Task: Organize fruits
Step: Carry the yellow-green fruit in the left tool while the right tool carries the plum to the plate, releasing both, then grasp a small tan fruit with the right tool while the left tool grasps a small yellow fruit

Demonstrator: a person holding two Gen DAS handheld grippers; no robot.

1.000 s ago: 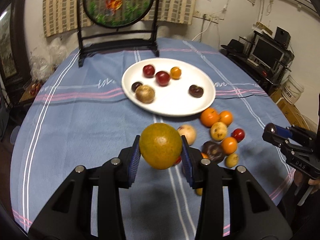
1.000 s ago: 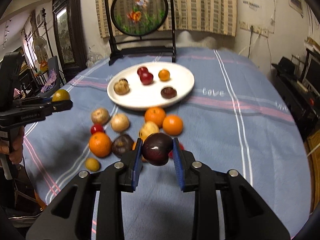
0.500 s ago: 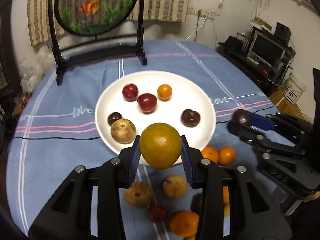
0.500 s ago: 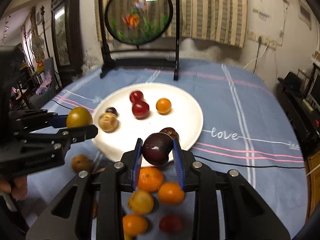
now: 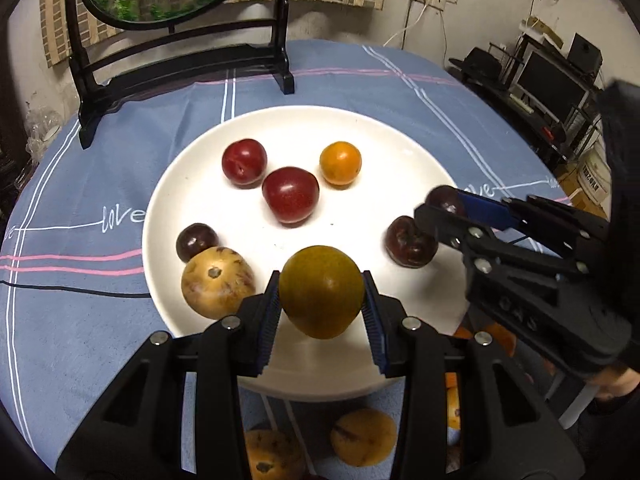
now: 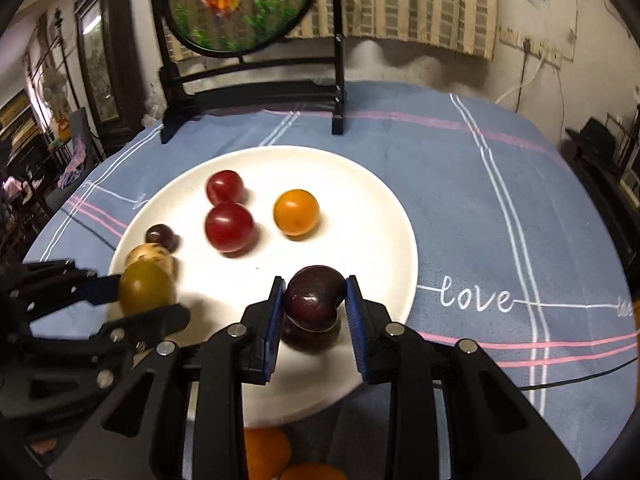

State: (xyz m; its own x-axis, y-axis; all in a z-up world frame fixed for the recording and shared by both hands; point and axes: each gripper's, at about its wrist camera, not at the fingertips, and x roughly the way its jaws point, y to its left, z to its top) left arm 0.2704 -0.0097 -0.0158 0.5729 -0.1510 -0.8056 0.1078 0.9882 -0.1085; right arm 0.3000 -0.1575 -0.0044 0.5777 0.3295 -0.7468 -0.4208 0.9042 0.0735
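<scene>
My left gripper [image 5: 320, 312] is shut on a yellow-green round fruit [image 5: 321, 291] and holds it above the near part of the white plate [image 5: 400, 148]. My right gripper [image 6: 314, 312] is shut on a dark purple plum [image 6: 315, 298] over the plate's [image 6: 380, 216] near right part, just above another dark plum [image 6: 310, 338] lying there. The plate holds two red plums [image 5: 291, 195], a small orange fruit [image 5: 340, 162], a small dark fruit [image 5: 196, 240] and a speckled tan fruit [image 5: 217, 282]. The right gripper also shows in the left wrist view [image 5: 440, 210].
Several loose fruits, tan [image 5: 362, 436] and orange [image 6: 266, 454], lie on the blue cloth [image 6: 480, 184] near the plate's front edge. A black framed round screen [image 6: 240, 8] stands at the table's far side. Shelves and monitors [image 5: 548, 84] stand off to the right.
Both grippers have moved forward over the plate with their fruits still held. The plate now fills the views and the loose fruits have slipped below the grippers.
</scene>
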